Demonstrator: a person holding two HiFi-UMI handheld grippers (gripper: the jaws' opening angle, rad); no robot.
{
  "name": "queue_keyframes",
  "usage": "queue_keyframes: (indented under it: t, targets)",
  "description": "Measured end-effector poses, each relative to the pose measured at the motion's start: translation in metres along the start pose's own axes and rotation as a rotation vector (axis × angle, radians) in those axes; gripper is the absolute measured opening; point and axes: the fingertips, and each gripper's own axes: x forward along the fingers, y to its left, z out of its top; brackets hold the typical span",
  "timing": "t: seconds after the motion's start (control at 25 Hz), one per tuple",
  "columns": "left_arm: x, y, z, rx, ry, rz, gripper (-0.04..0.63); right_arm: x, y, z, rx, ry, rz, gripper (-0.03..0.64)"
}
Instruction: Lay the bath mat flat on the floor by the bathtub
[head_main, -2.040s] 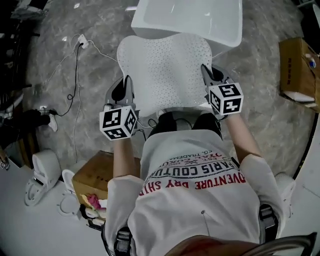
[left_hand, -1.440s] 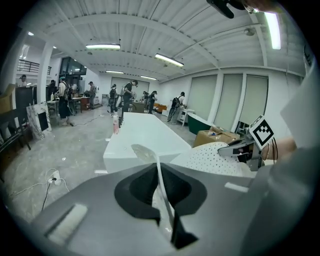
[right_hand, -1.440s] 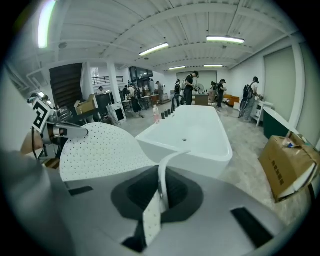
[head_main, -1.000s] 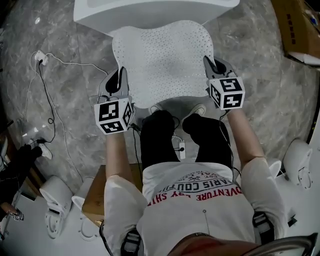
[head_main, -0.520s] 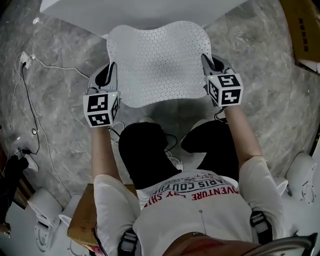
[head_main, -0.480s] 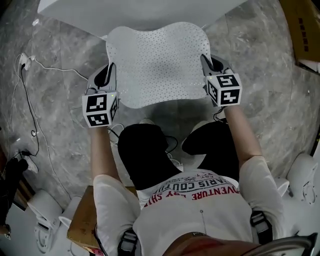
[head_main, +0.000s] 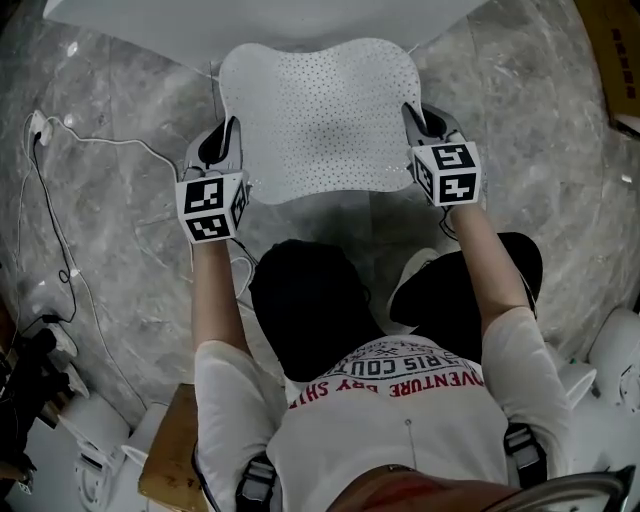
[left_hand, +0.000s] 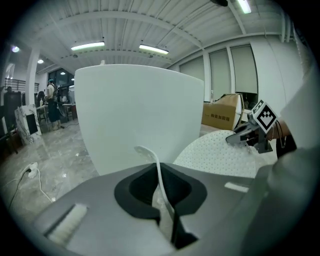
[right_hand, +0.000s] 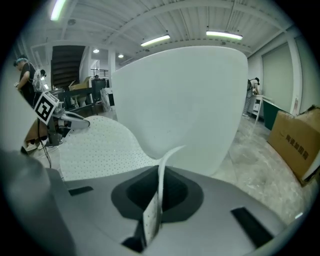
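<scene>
Left tool (head_main: 228, 135) and right tool (head_main: 415, 118) each pinch a side edge of the mat (head_main: 318, 105) by the tub (head_main: 130, 25); uneven lowering could crease it against the tub.

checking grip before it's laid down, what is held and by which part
The mat, by its side edges: left gripper shut on the left edge, right gripper on the right edge.

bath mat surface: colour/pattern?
White bath mat, covered all over in small dark dots or holes. Shows best in the head view.
</scene>
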Motion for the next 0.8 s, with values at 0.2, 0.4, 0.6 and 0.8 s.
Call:
queue_keyframes:
  t: [0.2,0.4,0.6,0.8]
  targets:
    - [0.011,0.004,-0.027,-0.058,-0.038,-0.006,0.017,0.012,0.001,-0.017,-0.009,-0.016,-0.018,0.012]
    - [0.027,0.007,-0.048,-0.073,-0.03,0.006,0.017,0.025,-0.007,-0.033,0.013,-0.005,-0.027,0.012]
    - [0.035,0.012,-0.064,-0.099,-0.064,0.026,0.017,0.039,-0.013,-0.054,0.02,0.02,-0.034,0.012]
    - [0.045,0.024,-0.087,-0.122,-0.045,0.041,0.017,0.05,-0.038,-0.075,0.053,0.08,-0.088,0.012]
